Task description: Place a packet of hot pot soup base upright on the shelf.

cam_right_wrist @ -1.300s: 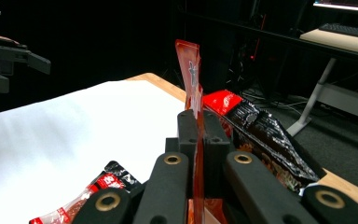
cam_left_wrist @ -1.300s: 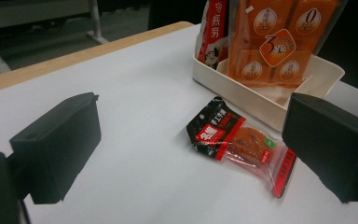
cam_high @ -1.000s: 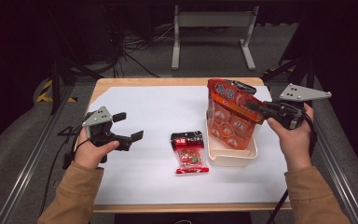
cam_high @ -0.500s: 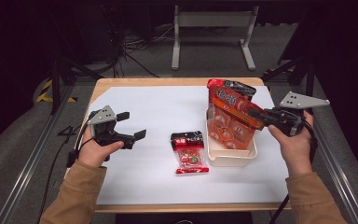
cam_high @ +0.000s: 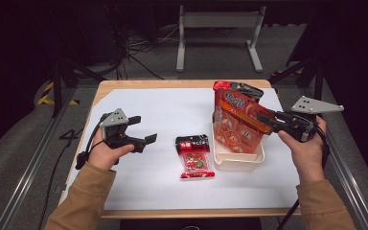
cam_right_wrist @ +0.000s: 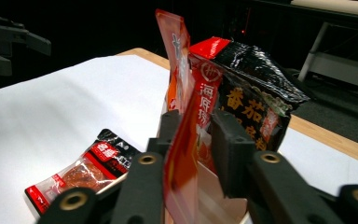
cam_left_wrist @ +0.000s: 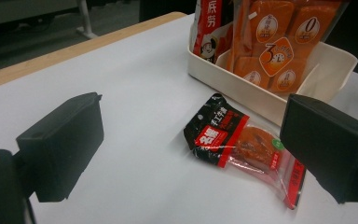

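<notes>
Orange pack (cam_left_wrist: 270, 42): top cut off by upper edge in left gripper view; lower part hidden inside tray (cam_left_wrist: 242, 88).
Red-black pack (cam_high: 237, 88) behind it: mostly hidden by orange pack in high view.
Small sachet (cam_left_wrist: 242, 147): right end hidden behind own black jaw in left gripper view; print too small to read in high view.
Right gripper (cam_right_wrist: 193, 140): whether pads press orange pack cannot tell; pack's lower edge cut off at bottom.
Left gripper (cam_right_wrist: 9, 39): cut off by left edge in right gripper view.
</notes>
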A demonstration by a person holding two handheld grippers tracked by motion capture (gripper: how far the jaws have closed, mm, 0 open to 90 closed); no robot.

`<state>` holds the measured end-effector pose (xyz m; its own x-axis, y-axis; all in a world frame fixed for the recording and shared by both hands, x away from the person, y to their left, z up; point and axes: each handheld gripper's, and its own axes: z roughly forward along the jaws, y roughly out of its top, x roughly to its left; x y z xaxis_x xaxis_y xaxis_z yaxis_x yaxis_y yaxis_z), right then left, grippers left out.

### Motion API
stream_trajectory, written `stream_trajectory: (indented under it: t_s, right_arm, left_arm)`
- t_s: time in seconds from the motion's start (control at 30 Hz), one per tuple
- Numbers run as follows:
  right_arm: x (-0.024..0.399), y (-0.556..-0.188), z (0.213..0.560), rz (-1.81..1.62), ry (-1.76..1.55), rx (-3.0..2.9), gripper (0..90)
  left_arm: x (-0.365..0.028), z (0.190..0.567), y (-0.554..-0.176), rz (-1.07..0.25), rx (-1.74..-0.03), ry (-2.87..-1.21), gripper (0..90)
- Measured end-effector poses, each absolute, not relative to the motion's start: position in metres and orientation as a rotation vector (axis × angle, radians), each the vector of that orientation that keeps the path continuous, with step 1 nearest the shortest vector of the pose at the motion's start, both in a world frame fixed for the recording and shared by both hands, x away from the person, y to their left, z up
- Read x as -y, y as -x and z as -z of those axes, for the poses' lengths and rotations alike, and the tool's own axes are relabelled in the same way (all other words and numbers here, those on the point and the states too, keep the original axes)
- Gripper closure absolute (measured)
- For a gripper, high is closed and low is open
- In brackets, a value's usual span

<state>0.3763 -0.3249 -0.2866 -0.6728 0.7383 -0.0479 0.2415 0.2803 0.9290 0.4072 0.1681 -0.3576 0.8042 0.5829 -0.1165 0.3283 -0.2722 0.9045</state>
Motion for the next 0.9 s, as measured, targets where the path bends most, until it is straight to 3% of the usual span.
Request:
stream_trajectory:
  t_s: [0.1, 0.3, 0.9]
  right_arm:
    - [0.328, -0.374, 0.286, -1.393, -0.881, -2.067, 60.0]
    - [0.333, -0.362, 0.285, -1.404, -0.877, -2.063, 52.2]
    - [0.368, -0.327, 0.299, -1.359, -0.952, -2.001, 46.5]
  left_arm:
    - [-0.167, 0.359, -0.409, -0.289, -0.684, -1.898, 6.4]
    - [-0.161, 0.361, -0.410, -0.277, -0.671, -1.911, 5.5]
    - [-0.153, 0.366, -0.412, -0.267, -0.693, -1.912, 8.1]
